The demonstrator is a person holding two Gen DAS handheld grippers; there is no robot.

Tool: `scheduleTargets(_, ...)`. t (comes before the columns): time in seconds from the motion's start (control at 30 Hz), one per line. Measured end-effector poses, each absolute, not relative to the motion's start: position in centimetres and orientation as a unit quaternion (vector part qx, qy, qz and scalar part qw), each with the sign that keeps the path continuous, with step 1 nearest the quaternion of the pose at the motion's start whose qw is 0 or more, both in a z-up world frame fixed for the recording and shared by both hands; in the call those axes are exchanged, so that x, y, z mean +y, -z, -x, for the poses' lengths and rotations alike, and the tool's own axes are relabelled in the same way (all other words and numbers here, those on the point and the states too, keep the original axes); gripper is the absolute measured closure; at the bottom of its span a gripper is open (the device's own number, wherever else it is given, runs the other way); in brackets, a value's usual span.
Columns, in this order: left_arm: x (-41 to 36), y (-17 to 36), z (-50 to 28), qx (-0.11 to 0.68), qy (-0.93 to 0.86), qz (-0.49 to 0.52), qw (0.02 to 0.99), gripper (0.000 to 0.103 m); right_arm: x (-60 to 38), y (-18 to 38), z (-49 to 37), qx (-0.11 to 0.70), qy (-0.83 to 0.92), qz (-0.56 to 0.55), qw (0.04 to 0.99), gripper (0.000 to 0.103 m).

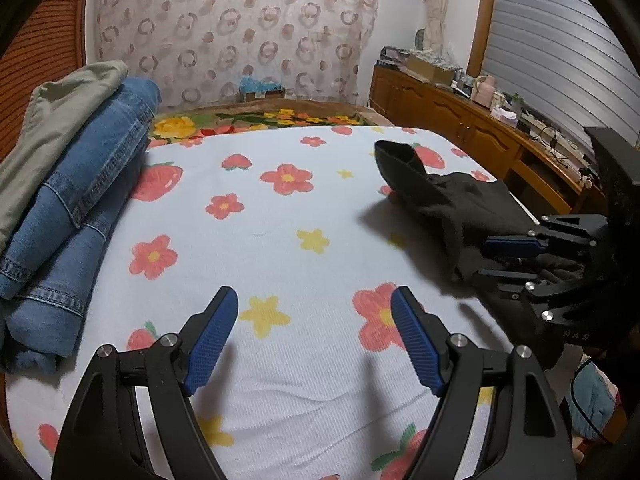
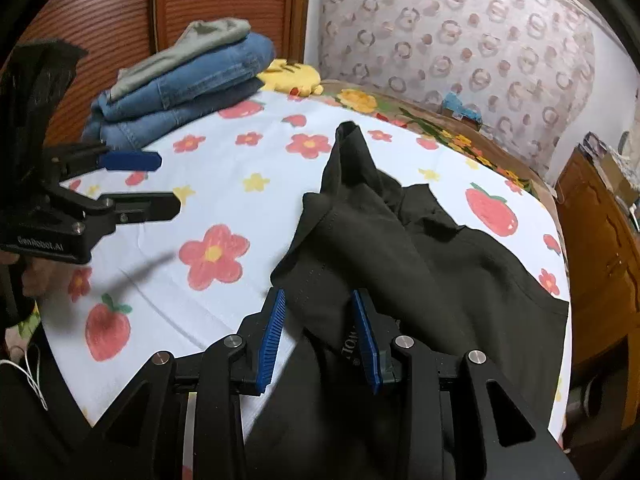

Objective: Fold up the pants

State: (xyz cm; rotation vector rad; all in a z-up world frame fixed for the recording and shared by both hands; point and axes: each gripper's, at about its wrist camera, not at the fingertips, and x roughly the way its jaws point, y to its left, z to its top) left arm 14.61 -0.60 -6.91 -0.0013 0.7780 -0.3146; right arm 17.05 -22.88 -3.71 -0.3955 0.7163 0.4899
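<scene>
Black pants (image 2: 420, 240) label, right wrist only.

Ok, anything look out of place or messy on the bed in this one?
Only the black pants: crumpled in a heap on the strawberry sheet, one leg poking up, bunched between the right gripper pads. The folded jeans stack looks tidy. The left gripper is open, empty.

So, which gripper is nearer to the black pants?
The right. The right gripper has the black pants bunched between its fingers, while the left gripper is open over bare bedsheet, apart from the pants.
</scene>
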Motion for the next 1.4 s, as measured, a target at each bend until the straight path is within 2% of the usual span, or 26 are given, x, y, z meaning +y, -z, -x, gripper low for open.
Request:
scheduleTargets(0.03, -0.7, 6.9, -14.6, 0.378, 0.154, 0.001, 0.913, 0.024, -22.8, 3.8, -17.2, 0.348, -0.236, 0.193, 0.887, 0.068)
scheduleTargets(0.07, -0.8, 6.9, -14.6, 0.378, 0.155, 0.000, 0.913, 0.024, -22.6, 3.9, -17.4, 0.348, -0.235, 0.197, 0.886, 0.083)
scheduleTargets(0.13, -1.0, 6.9, -14.5, 0.379, 0.155, -0.004, 0.912, 0.024, -22.9, 3.8, -17.7, 0.351, -0.237, 0.198, 0.884, 0.097)
scheduleTargets(0.23, -1.3, 6.9, -14.4, 0.379, 0.159, -0.007, 0.912, 0.024, -22.9, 3.1, -17.6, 0.340, -0.239, 0.197, 0.888, 0.100)
scheduleTargets(0.47, -1.9, 6.9, -14.6, 0.382, 0.163, -0.009, 0.910, 0.024, -25.5, -0.3, -18.7, 0.312, -0.233, 0.112, 0.914, 0.101)
scheduleTargets(0.63, -2.7, 6.8, -14.5, 0.383, 0.170, -0.015, 0.908, 0.024, -27.4, -2.0, -20.1, 0.299, -0.192, 0.093, 0.930, 0.100)
scheduleTargets(1.0, -4.7, 6.6, -14.6, 0.384, 0.186, -0.023, 0.904, 0.024, -29.7, -1.5, -22.6, 0.308, -0.070, 0.085, 0.945, 0.100)
scheduleTargets(1.03, -4.8, 6.6, -14.6, 0.384, 0.189, -0.023, 0.904, 0.024, -29.8, -1.6, -22.4, 0.309, -0.067, 0.080, 0.945, 0.099)
scheduleTargets(1.13, -5.7, 6.5, -14.3, 0.384, 0.197, -0.027, 0.902, 0.024, -29.6, -1.5, -21.0, 0.313, -0.067, 0.062, 0.945, 0.085)
scheduleTargets(1.4, -8.5, 6.4, -12.7, 0.391, 0.234, -0.032, 0.890, 0.024, -29.0, -0.5, -14.3, 0.329, -0.122, 0.055, 0.935, 0.074)
